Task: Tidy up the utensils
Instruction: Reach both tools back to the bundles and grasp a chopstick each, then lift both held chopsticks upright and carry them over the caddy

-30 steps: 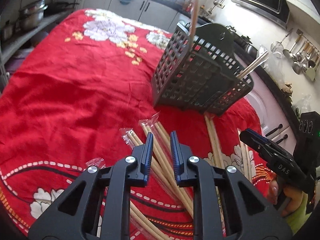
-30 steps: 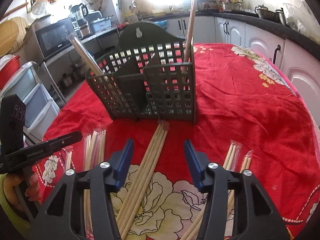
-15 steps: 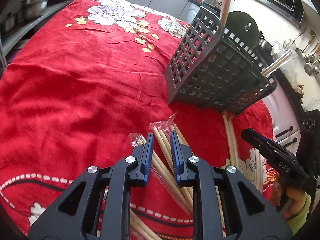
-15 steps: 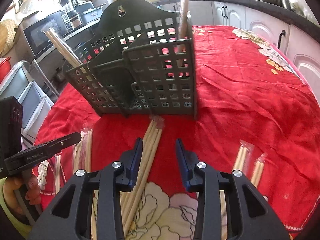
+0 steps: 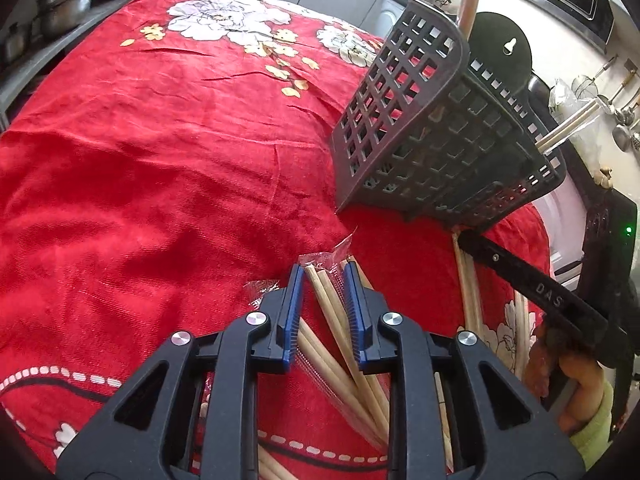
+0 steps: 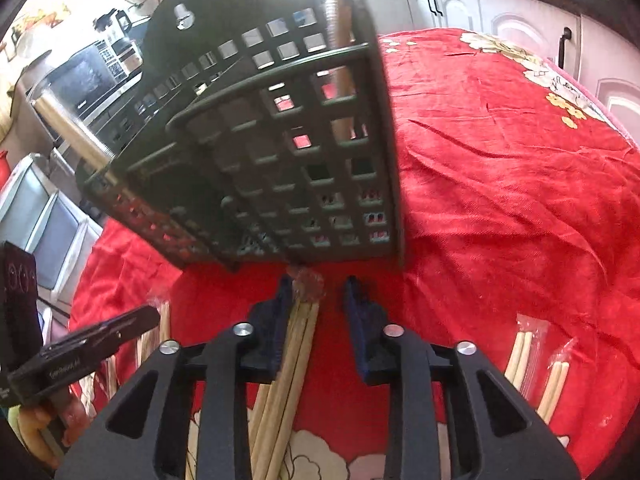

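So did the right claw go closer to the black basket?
Yes. The right claw has moved toward the black basket, which now fills more of the right wrist view. Its jaws are closing around the wrapped chopsticks.

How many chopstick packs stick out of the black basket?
2. In the right wrist view, one chopstick pack stands upright at the black basket's right corner; the other leans out over its left end. More may be hidden inside.
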A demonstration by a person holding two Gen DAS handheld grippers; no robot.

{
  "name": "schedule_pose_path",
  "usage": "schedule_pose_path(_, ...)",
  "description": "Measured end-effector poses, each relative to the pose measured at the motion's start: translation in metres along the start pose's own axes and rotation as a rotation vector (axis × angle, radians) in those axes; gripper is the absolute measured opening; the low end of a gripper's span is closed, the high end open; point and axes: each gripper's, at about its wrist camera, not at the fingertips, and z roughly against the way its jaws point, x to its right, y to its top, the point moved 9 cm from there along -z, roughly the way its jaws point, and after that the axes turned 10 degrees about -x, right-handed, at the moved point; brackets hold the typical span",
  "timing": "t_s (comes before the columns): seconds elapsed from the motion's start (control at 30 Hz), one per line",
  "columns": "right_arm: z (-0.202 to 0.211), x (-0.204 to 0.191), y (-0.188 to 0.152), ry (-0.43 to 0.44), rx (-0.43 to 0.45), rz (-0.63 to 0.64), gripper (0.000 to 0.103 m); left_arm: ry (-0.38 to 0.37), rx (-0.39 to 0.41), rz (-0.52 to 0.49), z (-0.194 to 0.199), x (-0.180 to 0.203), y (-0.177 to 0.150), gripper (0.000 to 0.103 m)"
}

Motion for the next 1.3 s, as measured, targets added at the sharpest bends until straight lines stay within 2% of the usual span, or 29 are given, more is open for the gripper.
schedule_pose_path(0.13, 0.003, 0.008, -0.001, 0.01, -0.003, -0.009, 0.011, -0.009, -0.004, -0.008, -0.001, 0.003, 0.003, 0.025)
schedule_pose_path(0.33, 0.016, 0.022, -0.007, 0.023, 0.016, -0.027, 0.008, 0.0, 0.0, -0.022, -0.005, 0.007, 0.008, 0.027)
schedule_pose_path(0.4, 0.024, 0.027, -0.009, 0.033, 0.026, -0.041, 0.008, 0.003, 0.003, -0.018, -0.005, 0.006, 0.009, 0.022)
schedule_pose_path(0.53, 0.036, 0.03, -0.01, 0.046, 0.056, -0.055, 0.007, -0.026, 0.004, -0.006, -0.003, 0.004, 0.009, 0.021)
schedule_pose_path(0.63, 0.047, 0.034, -0.01, 0.045, 0.079, -0.053, 0.007, -0.028, 0.002, -0.005, -0.002, 0.001, 0.008, 0.011)
schedule_pose_path(0.9, 0.061, 0.022, -0.009, 0.056, 0.114, -0.038, 0.007, -0.082, -0.01, 0.027, 0.001, -0.003, 0.005, 0.006)
schedule_pose_path(1.3, 0.103, 0.008, -0.004, 0.097, 0.197, 0.005, 0.006, -0.128, 0.133, -0.037, 0.068, 0.027, 0.012, 0.003)
